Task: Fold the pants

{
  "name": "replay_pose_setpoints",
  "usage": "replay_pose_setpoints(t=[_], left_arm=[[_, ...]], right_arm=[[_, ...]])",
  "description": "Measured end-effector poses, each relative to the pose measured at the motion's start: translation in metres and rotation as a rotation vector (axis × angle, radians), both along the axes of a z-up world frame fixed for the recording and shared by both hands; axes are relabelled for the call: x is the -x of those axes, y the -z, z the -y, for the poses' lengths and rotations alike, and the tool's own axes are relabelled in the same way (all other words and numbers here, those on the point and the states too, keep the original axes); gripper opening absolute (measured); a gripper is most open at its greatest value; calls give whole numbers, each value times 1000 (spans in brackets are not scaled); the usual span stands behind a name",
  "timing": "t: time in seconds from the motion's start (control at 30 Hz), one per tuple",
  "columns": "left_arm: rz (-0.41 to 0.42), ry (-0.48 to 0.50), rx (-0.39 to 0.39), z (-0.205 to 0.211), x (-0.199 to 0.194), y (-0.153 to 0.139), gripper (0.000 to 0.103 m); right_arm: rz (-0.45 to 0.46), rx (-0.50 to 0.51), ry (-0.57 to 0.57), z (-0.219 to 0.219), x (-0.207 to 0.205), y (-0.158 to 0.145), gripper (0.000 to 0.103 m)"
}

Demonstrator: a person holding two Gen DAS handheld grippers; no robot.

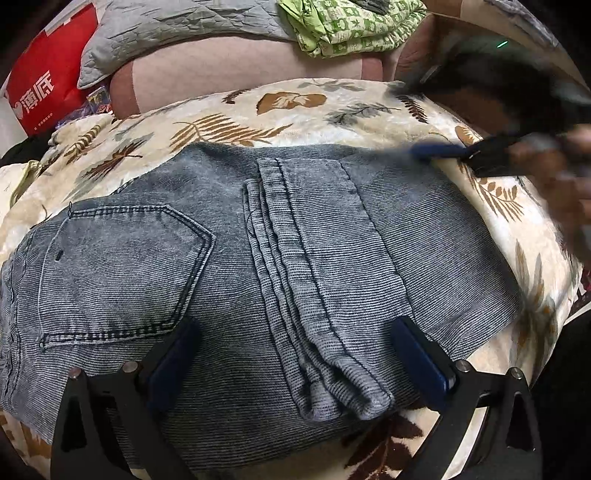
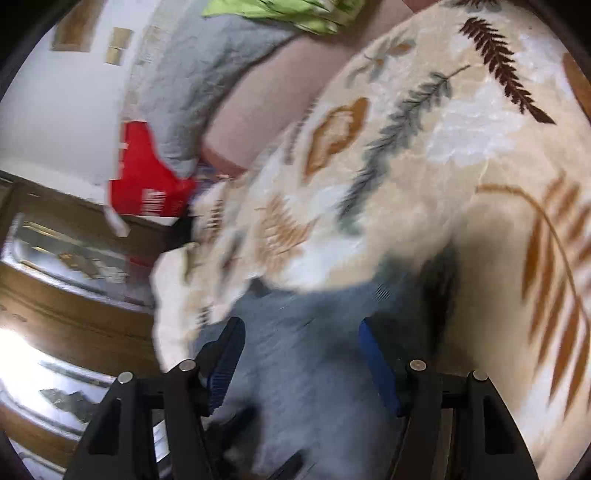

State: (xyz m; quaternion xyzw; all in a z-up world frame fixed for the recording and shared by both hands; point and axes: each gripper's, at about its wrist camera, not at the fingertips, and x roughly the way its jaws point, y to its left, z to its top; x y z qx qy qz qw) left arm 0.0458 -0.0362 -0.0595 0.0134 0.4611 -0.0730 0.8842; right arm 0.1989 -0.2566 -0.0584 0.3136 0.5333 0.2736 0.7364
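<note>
Left gripper (image 1: 295, 354): fingers set wide apart, hovering over the folded pants (image 1: 229, 258), clamping nothing. Right gripper (image 2: 301, 354): fingers apart above blurred grey denim; contact cannot be determined. The pants lie folded on a cream leaf-print blanket (image 1: 332, 107) covering the bed, back pocket (image 1: 122, 273) facing up, ribbed leg hems stacked at centre. A red bag (image 1: 44, 85) and green patterned cloth (image 1: 351, 26) lie beyond.
</note>
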Motion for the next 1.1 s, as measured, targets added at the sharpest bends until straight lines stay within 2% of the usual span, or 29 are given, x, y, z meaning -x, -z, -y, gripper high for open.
replay_pose_setpoints(t=[0.03,0.07,0.1,0.23,0.33,0.4,0.5,0.53,0.57,0.63,0.73,0.77,0.83,0.87,0.9,0.93,1.0,1.1], left_arm=[[3,1,0,0,0,1,102],[5,4,2,-1,1,1,102],[5,6,6,-2,1,0,103],[10,7,6,0,1,0,103],[9,5,7,0,0,1,103],[8,2,6,1,-1,1,103],[11,-1,7,1,-1,1,103],[6,0,7,1,-2,1,103],[1,2,7,1,-2,0,103],[-19,-6,33,-4,-1,-6,103],[-2,-62,88,-17,8,-22,103],[4,-65,94,-18,10,-23,103],[-42,-68,78,-17,10,-13,103],[-76,-58,43,-14,8,-3,103],[-43,-37,4,-9,10,-4,103],[-35,-37,0,-9,12,-8,102],[-35,-64,76,-18,15,-23,102],[33,-118,156,-37,25,-47,102]], right_arm=[[-47,17,10,0,-10,17,68],[-96,-12,22,3,-16,36,68],[-84,-47,37,6,-15,38,68],[-23,-37,31,11,7,9,68],[17,-86,31,19,44,-12,68],[3,-122,45,25,74,-12,68],[-86,-124,26,23,111,17,71],[-134,-78,14,21,115,33,70],[-139,-95,44,23,119,41,65],[-148,-141,89,31,122,31,66],[-49,-153,54,31,133,4,67],[-40,-157,38,29,138,2,70],[-53,-116,35,25,142,13,74],[-106,-81,41,24,142,33,73],[-116,-114,52,26,141,39,73],[-117,-147,76,30,141,37,73],[-47,-145,67,32,142,19,73],[6,-138,63,34,147,12,74]])
